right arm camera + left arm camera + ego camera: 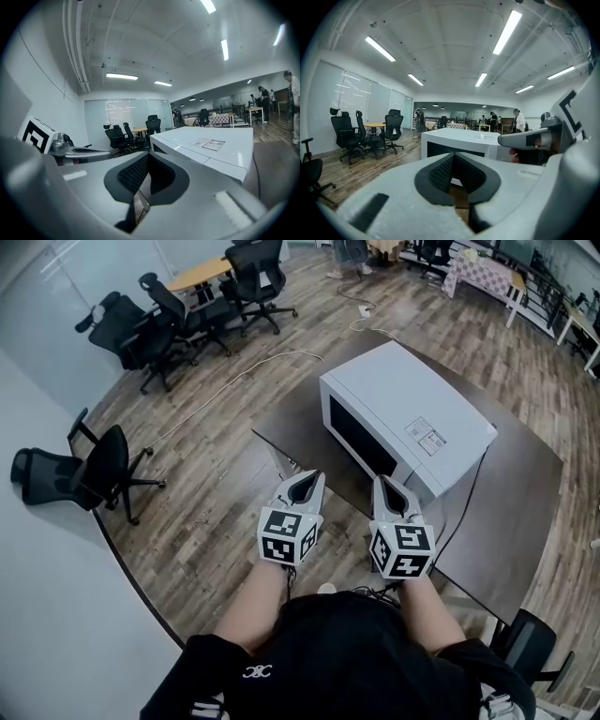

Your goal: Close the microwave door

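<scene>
We cannot read the label (425, 436) on the microwave (403, 399): its print is too small. The right gripper (390, 491) hides the microwave's near corner. The bottom edge cuts off the person (347, 662), and the far people (518, 121) are too small to make out.

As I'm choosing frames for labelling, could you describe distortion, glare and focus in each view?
Head view: evenly lit, sharp, the microwave clear, edges bent by the wide lens. Left gripper view: strong fisheye with dark corners, ceiling strip lights bright, near jaws soft. Right gripper view: likewise, microwave top sharp.
</scene>
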